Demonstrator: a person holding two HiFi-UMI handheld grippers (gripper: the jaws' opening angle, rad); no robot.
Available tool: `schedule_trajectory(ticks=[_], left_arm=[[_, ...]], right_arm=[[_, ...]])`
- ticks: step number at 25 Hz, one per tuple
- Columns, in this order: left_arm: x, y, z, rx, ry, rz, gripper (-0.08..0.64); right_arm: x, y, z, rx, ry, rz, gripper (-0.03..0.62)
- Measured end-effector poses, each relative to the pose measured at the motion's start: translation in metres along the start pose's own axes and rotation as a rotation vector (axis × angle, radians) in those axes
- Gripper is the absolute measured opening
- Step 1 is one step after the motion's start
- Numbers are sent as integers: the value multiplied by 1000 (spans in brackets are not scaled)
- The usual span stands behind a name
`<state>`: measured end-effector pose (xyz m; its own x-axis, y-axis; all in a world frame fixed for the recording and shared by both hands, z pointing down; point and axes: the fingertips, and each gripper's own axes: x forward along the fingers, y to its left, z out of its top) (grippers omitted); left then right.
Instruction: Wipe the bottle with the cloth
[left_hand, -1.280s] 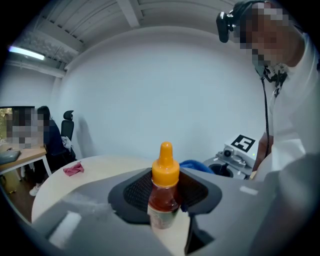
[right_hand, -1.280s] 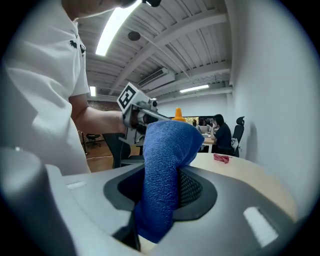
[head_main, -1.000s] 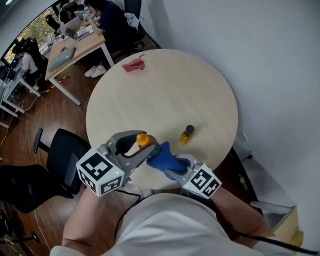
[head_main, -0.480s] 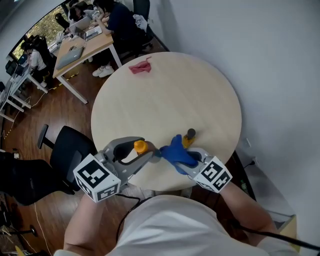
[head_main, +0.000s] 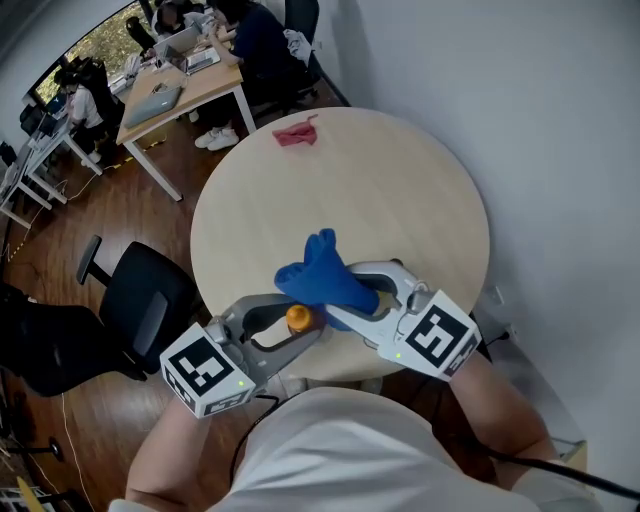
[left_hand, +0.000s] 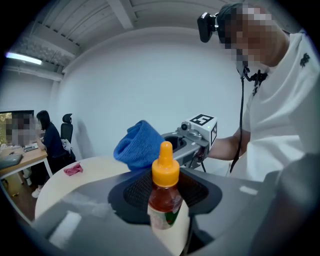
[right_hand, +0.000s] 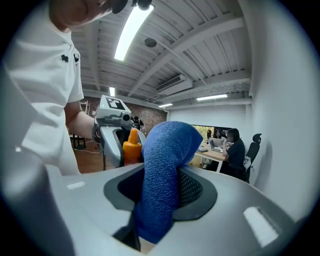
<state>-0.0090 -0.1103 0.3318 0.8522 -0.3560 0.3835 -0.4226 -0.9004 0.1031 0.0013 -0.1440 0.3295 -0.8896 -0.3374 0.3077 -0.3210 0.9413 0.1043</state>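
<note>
A small bottle (head_main: 298, 318) of reddish sauce with an orange cap stands upright between the jaws of my left gripper (head_main: 306, 326), held above the near edge of the round table (head_main: 400, 190). In the left gripper view the bottle (left_hand: 164, 196) fills the middle, clamped at its label. My right gripper (head_main: 347, 296) is shut on a blue cloth (head_main: 320, 270), which bulges out just above and beside the cap. The right gripper view shows the cloth (right_hand: 164, 175) folded between the jaws, with the orange cap (right_hand: 131, 148) close behind it to the left.
A crumpled pink cloth (head_main: 296, 134) lies at the table's far edge. A black office chair (head_main: 135, 300) stands left of the table. A desk (head_main: 175, 95) with laptops and seated people is at the upper left. A white wall runs along the right.
The right gripper has swung the blue cloth up and left, from beside the bottle to over its cap. A dark-capped bottle on the table is now hidden behind the right gripper.
</note>
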Motion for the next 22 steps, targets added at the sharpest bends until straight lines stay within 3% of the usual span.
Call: schedule_trajectory(ticks=[9,17,20,22], left_arm=[[-22,5,-1,-6,-24,8,163],[-34,9,3,0,-44,-10,163],[-36,11,10,14,-62,-17,163],[-37,14,13,24,-72,-16,163]], right_arm=[[39,22,-64,122,76,58,153],[64,54,-153,224,262,79,153],[69,67,-183,305,339,102,155],[73,75,-181,383,333,130,155]])
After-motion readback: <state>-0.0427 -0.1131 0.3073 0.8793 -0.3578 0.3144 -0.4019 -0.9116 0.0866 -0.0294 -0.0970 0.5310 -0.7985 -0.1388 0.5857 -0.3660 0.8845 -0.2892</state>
